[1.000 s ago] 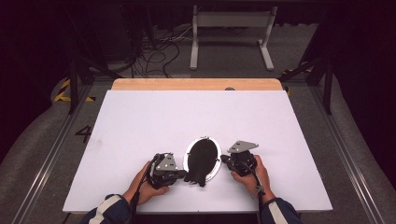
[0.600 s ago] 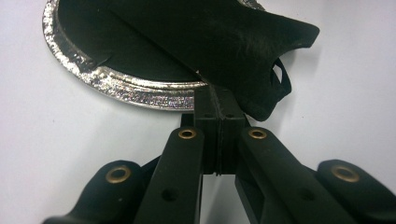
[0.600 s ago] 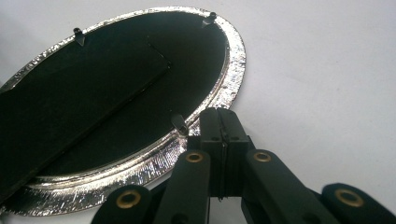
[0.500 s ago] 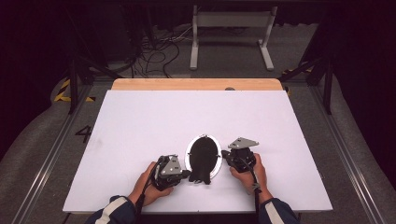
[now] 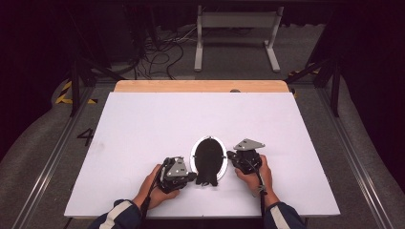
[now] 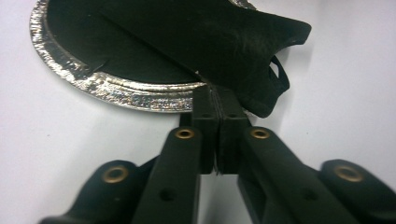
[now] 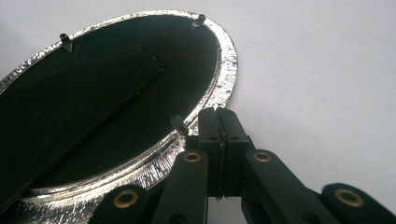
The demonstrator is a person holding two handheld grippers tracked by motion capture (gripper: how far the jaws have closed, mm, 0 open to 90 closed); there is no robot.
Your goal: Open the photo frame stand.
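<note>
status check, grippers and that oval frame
Left gripper shut at frame's black stand flap. Right gripper shut beside silver rim. Oval frame face down, nothing blocking.

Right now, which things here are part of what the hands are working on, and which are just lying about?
In the job:
- oval silver picture frame, lying face down
- its black backing with stand flap
- left gripper, jaws closed at the flap's edge
- right gripper, jaws closed at the frame's rim

Just lying about:
- white table
- wooden board along its far edge
- cables on the floor beyond
</note>
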